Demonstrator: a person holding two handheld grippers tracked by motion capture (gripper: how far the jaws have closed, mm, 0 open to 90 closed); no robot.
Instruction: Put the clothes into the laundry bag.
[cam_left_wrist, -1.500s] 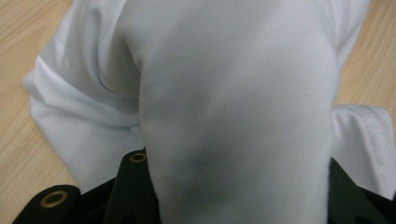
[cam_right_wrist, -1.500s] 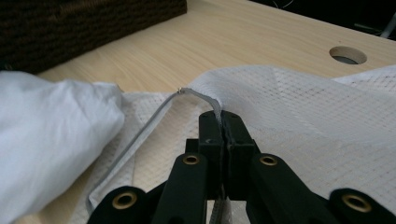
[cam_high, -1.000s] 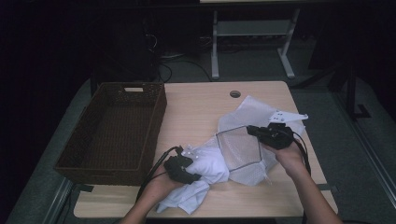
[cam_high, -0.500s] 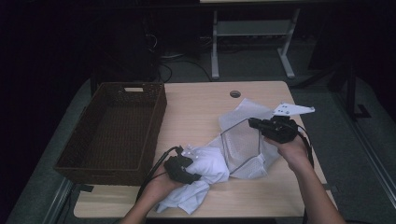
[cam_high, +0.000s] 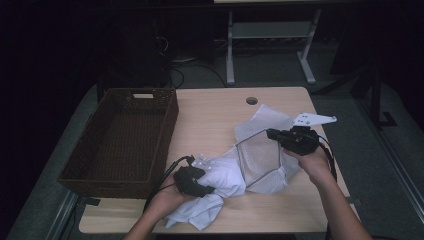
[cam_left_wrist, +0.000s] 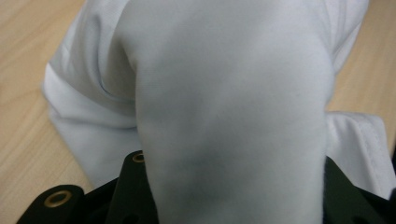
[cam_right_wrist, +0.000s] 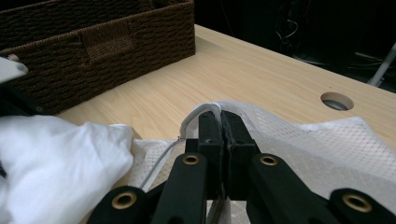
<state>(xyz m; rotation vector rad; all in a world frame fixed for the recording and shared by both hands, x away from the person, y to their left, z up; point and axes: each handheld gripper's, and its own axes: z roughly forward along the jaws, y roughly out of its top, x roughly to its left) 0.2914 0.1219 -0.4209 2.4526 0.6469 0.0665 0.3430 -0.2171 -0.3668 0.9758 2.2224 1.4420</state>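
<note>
A: Status check, where's the white garment?

B: Bunched at the near edge of the tabletop, partly pushed into the mouth of the mesh laundry bag. One end trails out toward the person, loose on the wood.

A: Claws?

B: Right claw is pressed together on the bag's wired rim, holding the opening up. Left claw is partway closed around a thick wad of the garment; in the left gripper view cloth bulges up between the jaws.

A: So how far along?

B: I'd say about midway in stuffing. Bag is open and held, some cloth is at or inside the mouth, a good part is outside. Left to do: feed in the rest, probably close the bag.

A: Basket?

B: Wicker basket sits at the left of the tabletop, nothing visible in it, well apart from both claws.
</note>
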